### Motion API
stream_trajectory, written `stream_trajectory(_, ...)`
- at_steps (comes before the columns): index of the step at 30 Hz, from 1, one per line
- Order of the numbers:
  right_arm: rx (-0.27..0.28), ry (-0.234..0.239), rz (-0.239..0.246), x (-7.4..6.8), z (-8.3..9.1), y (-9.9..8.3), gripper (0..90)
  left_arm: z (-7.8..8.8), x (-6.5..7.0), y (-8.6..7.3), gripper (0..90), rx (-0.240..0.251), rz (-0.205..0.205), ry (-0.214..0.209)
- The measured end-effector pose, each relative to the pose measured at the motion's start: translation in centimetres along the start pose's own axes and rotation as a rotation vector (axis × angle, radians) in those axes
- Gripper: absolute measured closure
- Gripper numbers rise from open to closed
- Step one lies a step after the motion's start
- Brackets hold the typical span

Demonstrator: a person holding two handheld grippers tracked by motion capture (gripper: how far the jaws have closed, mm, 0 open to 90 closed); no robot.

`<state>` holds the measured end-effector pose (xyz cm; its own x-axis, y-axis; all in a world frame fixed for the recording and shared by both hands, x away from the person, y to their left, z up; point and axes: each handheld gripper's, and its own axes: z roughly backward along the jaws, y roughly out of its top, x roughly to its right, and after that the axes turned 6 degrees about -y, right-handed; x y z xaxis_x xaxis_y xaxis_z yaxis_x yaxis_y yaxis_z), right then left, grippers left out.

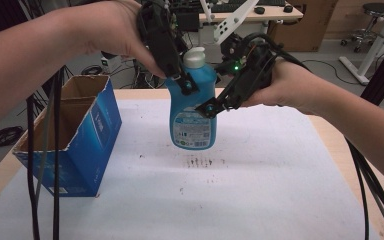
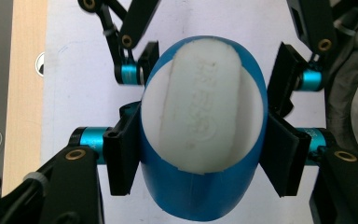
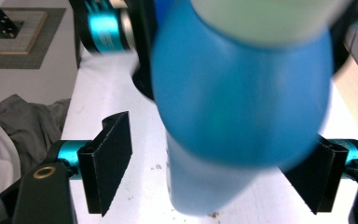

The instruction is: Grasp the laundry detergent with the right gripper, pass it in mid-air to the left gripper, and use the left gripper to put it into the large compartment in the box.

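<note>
A blue bottle (image 1: pixel 192 112) with a white cap (image 1: pixel 195 57) hangs upright just above the white-covered table (image 1: pixel 260 190). My left gripper (image 1: pixel 189 80) comes down from above and is shut on the bottle's shoulders. In the left gripper view its jaws press both sides of the blue body (image 2: pixel 196 198) below the cap (image 2: pixel 200 107). My right gripper (image 1: pixel 210 104) reaches in from the right at mid-height and is open. Its jaws stand either side of the bottle (image 3: pixel 242 93), and the left fingertip (image 3: pixel 107 163) is clearly apart from it.
An open blue cardboard box (image 1: pixel 80 135) stands at the table's left edge. Black cables (image 1: pixel 42 165) hang in front of it, and more trail at the right (image 1: pixel 370 190). Dark smudges (image 1: pixel 200 161) mark the sheet under the bottle. A desk and a stool (image 1: pixel 372 20) stand behind.
</note>
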<state>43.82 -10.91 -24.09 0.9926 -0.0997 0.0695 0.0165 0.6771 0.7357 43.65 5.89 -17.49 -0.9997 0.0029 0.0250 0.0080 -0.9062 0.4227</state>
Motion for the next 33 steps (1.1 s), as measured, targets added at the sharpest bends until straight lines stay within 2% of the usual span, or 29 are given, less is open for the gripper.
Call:
stream_trajectory(2, -0.023, -0.018, -0.024, 0.2, 0.0, -0.2, 12.3, 0.2, 0.1, -0.2, 37.6, 0.005, 0.006, 0.002)
stream_trajectory(10, -0.07, -0.025, -0.034, 0.4, -0.1, -1.1, 12.3, 1.1, 0.1, -1.0, 37.6, 0.002, 0.024, 0.016)
stream_trajectory(17, -0.129, -0.078, -0.054, 0.7, 0.2, -2.1, 12.3, 2.0, 0.2, -1.6, 37.6, 0.017, 0.054, 0.032)
stream_trajectory(22, -0.232, -0.135, -0.062, 0.9, 0.4, -3.2, 12.3, 3.2, 0.4, -2.3, 37.6, 0.031, 0.087, 0.068)
stream_trajectory(23, -0.277, -0.164, -0.057, 0.9, 0.5, -3.5, 12.3, 3.4, 0.4, -2.4, 37.6, 0.031, 0.094, 0.073)
stream_trajectory(25, -0.324, -0.185, -0.063, 0.9, 0.6, -3.9, 12.3, 3.9, 0.5, -2.8, 37.6, 0.036, 0.117, 0.087)
stream_trajectory(29, -0.399, -0.209, -0.06, 0.9, 1.0, -4.7, 12.3, 5.1, 0.8, -3.7, 37.7, 0.045, 0.162, 0.123)
stream_trajectory(33, -0.452, -0.219, -0.085, 1.0, 1.5, -5.5, 12.4, 6.4, 1.1, -4.9, 37.7, 0.06, 0.21, 0.148)
